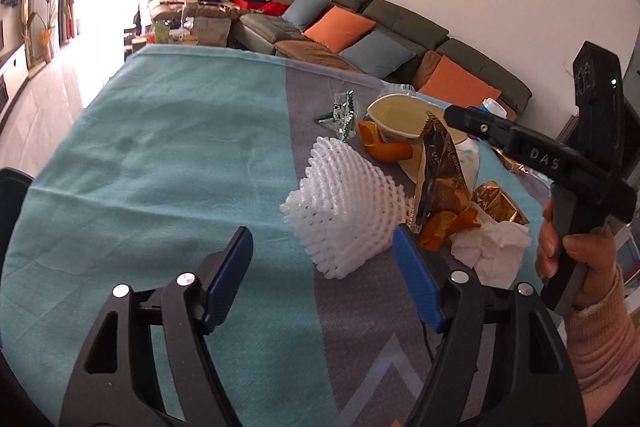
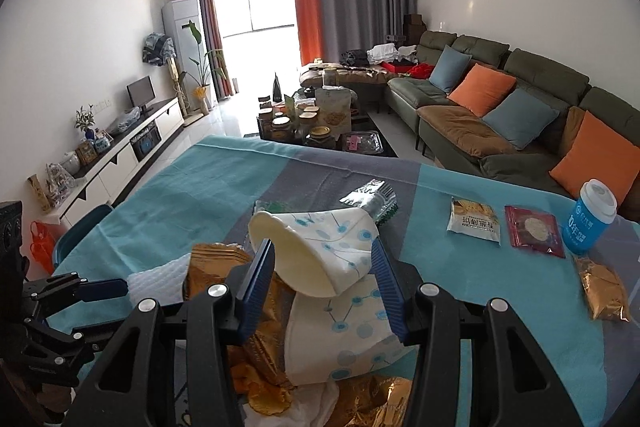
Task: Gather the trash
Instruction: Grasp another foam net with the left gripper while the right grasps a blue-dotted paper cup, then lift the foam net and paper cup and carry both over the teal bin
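Observation:
On the teal and grey tablecloth [image 1: 160, 147] lies a pile of trash. A white foam net [image 1: 344, 203] sits just beyond the tips of my left gripper [image 1: 320, 279], whose blue pads stand open and touch nothing. Behind the net are a gold wrapper [image 1: 436, 171], orange peel [image 1: 384, 147] and a crumpled tissue [image 1: 492, 247]. My right gripper [image 2: 322, 267] is shut on a crushed paper cup [image 2: 320, 247], a pad against each side. A second flattened cup [image 2: 340, 339] lies under it. In the left wrist view the right gripper [image 1: 456, 119] reaches over that cup [image 1: 400, 115].
To the right on the table lie a white snack pack [image 2: 474, 223], a red packet [image 2: 534, 231], a blue lidded cup [image 2: 588, 223] and a gold packet [image 2: 602, 291]. A silver-green wrapper [image 2: 372, 199] lies behind the pile. A sofa [image 2: 500, 107] stands beyond the table's far edge.

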